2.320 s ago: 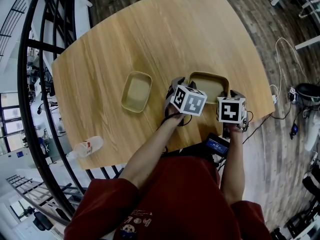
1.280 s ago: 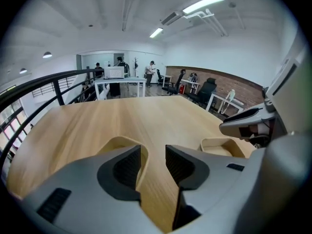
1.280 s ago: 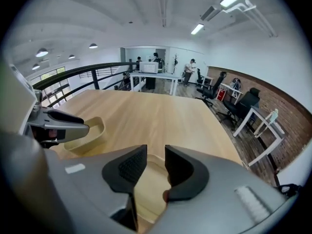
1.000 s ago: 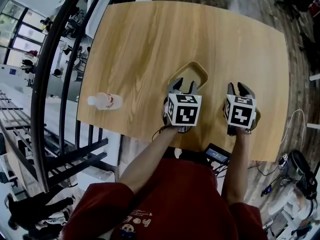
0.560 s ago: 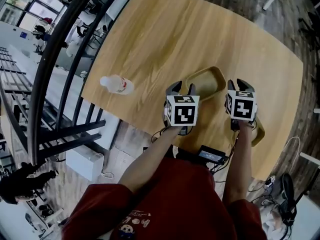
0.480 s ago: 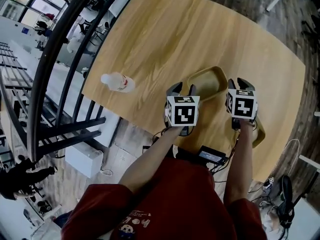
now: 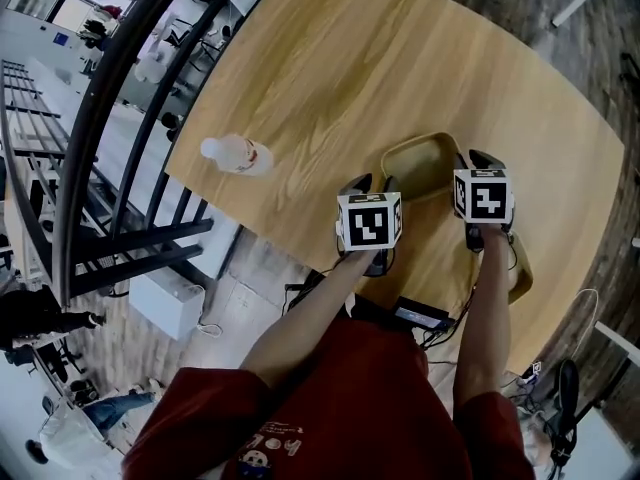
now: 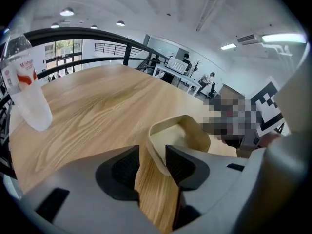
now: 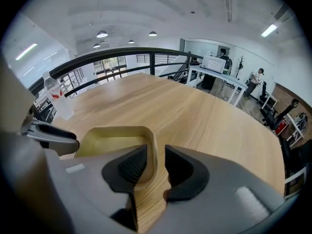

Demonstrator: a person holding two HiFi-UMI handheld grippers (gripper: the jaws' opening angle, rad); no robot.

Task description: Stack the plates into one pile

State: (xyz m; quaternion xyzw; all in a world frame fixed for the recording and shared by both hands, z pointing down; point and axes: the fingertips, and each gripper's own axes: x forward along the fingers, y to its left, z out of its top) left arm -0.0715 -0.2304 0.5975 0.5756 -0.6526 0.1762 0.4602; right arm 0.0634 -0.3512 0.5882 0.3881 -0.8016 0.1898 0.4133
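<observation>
One yellowish rounded-rectangle plate (image 7: 428,163) lies on the wooden table (image 7: 400,58) between my two grippers. My left gripper (image 7: 372,181) grips its near-left corner; in the left gripper view the plate (image 8: 187,130) has its rim pinched in the narrow gap of that gripper (image 8: 152,152). My right gripper (image 7: 481,156) holds the opposite end. In the right gripper view the plate (image 9: 114,140) has one jaw inside its wall and one outside, with the gripper (image 9: 156,162) shut on the rim. A second plate (image 7: 520,268) peeks out from under my right forearm, mostly hidden.
A clear plastic bottle (image 7: 235,155) stands near the table's left corner, seen upright in the left gripper view (image 8: 24,87). A black curved railing (image 7: 100,118) runs past the table's left edge. The near table edge is just below my grippers.
The head camera has swung, so table and bottle shift in view. Both grippers stay at the ends of the same plate. The second plate has come into view under my right arm.
</observation>
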